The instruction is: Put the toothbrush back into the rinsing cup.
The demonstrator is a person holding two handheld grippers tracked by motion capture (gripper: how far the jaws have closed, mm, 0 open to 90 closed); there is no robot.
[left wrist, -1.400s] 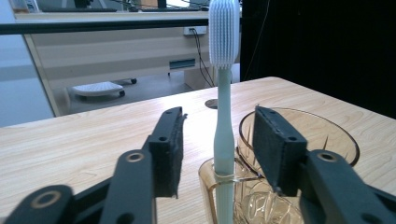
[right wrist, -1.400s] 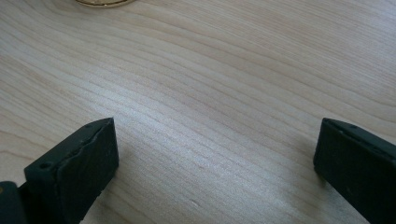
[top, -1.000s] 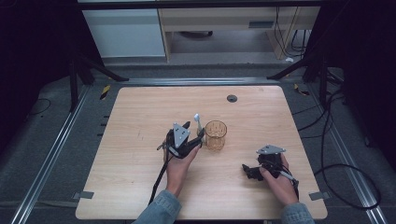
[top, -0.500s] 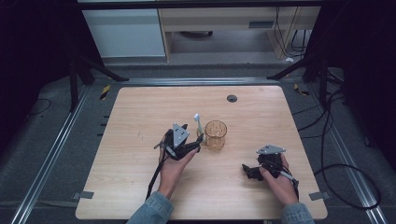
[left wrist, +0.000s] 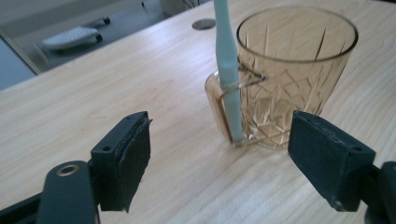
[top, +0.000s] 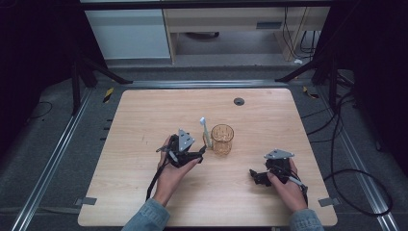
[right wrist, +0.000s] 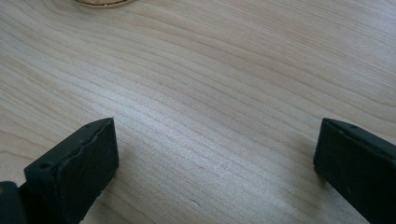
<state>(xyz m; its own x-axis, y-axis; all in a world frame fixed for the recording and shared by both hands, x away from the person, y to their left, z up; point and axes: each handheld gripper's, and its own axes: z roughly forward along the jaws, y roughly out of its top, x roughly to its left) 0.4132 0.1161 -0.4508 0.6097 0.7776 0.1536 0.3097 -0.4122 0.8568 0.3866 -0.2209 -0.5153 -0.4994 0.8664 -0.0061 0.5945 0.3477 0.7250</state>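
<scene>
- Left gripper (top: pixel 201 150) near table centre, tips pointing at the amber glass (top: pixel 222 139); jaws just been opening, now spread wide, nothing pressed between the pads.
- From the left gripper view: both black pads (left wrist: pixel 125 158) clear of the glass (left wrist: pixel 285 79), one to each side and short of it; bare wood under the gap.
- Toothbrush (top: pixel 205 132) pale blue-green, standing upright in a small side pocket on the outside wall of the glass, on the face nearest the left gripper; handle (left wrist: pixel 229 70) passing through a thin wire loop, foot at the pocket's bottom.
- Brush head rising above the glass rim in the high view, tilted slightly away from the glass.
- Glass upright on the wooden table (top: pixel 144 115), roughly mid-table, cut-pattern walls; inside of the main cup not clearly readable.
- Right gripper (top: pixel 257 176) resting low on the table toward the near right, well apart from the glass; jaws wide apart, holding nothing, plain wood grain (right wrist: pixel 210 116) between them.
- Amber edge of the glass foot (right wrist: pixel 103 2) just visible at the top of the right gripper view.
- Small dark round grommet (top: pixel 239 101) set in the tabletop beyond the glass.
</scene>
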